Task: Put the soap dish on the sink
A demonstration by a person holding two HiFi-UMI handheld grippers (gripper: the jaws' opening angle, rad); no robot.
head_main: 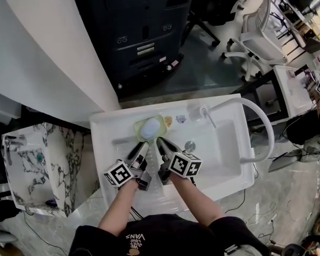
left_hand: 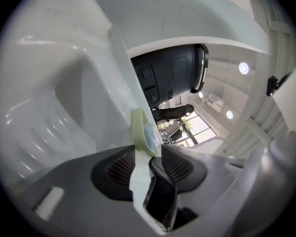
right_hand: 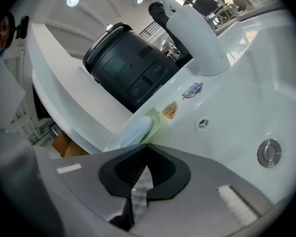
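Note:
A light green soap dish (head_main: 149, 128) with a pale blue soap bar in it is at the back ledge of the white sink (head_main: 229, 161), left of the tap. Both grippers hold its near edge. The left gripper (head_main: 141, 145) is shut on the dish rim (left_hand: 144, 132), which stands edge-on between its jaws. The right gripper (head_main: 161, 142) is shut too, its tips meeting on the dish (right_hand: 157, 125) beside the soap (right_hand: 134, 131). I cannot tell whether the dish rests on the ledge.
A curved white tap (head_main: 260, 122) and its knob (right_hand: 195, 33) stand at the back right. The drain (head_main: 190, 145) is in the basin. A marble-pattern sink (head_main: 29, 159) stands left, with a dark printer (head_main: 144, 25) and an office chair (head_main: 258, 33) beyond.

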